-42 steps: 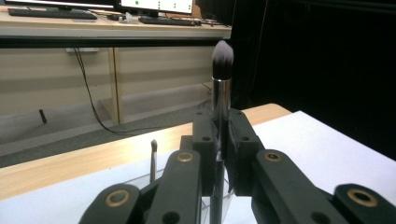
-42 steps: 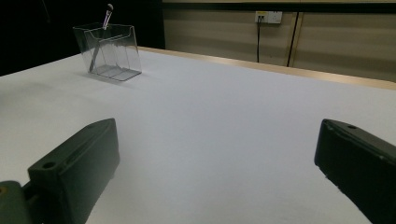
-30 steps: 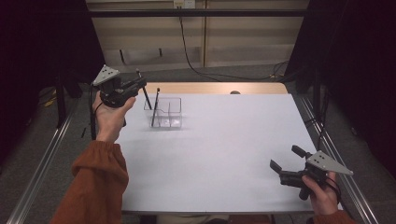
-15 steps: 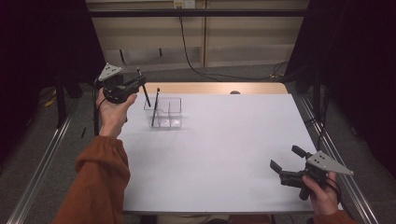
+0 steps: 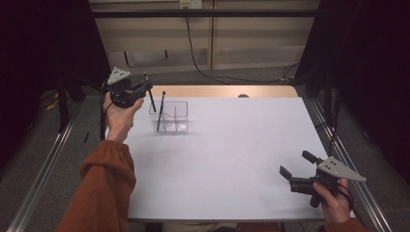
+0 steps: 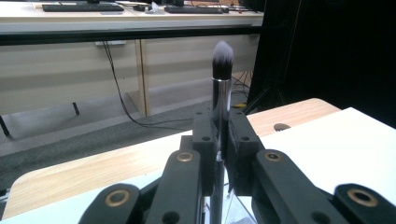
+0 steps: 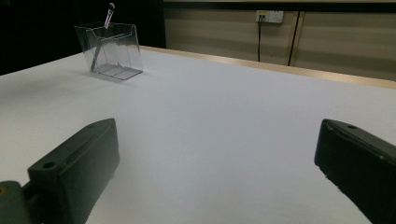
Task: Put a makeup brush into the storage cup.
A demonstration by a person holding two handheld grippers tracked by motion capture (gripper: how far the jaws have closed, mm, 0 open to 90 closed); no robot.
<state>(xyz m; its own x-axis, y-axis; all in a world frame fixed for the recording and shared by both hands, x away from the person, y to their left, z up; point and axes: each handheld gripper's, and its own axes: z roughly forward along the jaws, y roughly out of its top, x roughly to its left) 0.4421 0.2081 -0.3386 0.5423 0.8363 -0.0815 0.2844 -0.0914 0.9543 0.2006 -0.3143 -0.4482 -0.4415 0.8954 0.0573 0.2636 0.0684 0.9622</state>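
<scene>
My left gripper (image 5: 146, 88) is held above the table's far left corner, shut on a slim black makeup brush (image 5: 151, 100) that hangs beside a clear plastic organiser (image 5: 175, 117). In the left gripper view the brush (image 6: 222, 88) stands upright between the closed jaws of that gripper (image 6: 219, 128), bristles on top. A second brush (image 5: 161, 112) leans inside the organiser's left compartment. My right gripper (image 5: 294, 163) rests open near the front right corner with nothing in it. In the right gripper view, that gripper (image 7: 217, 135) faces the organiser (image 7: 112, 51) and its brush (image 7: 109, 11) from afar.
The white table top (image 5: 232, 159) has a wooden strip (image 5: 227, 91) along its far edge. Metal rails (image 5: 43, 164) run along both sides. Desks and hanging cables (image 5: 193, 43) lie beyond the table.
The left hand has drifted slightly to the right and away with the brush still held. The right gripper has stayed where it was.
</scene>
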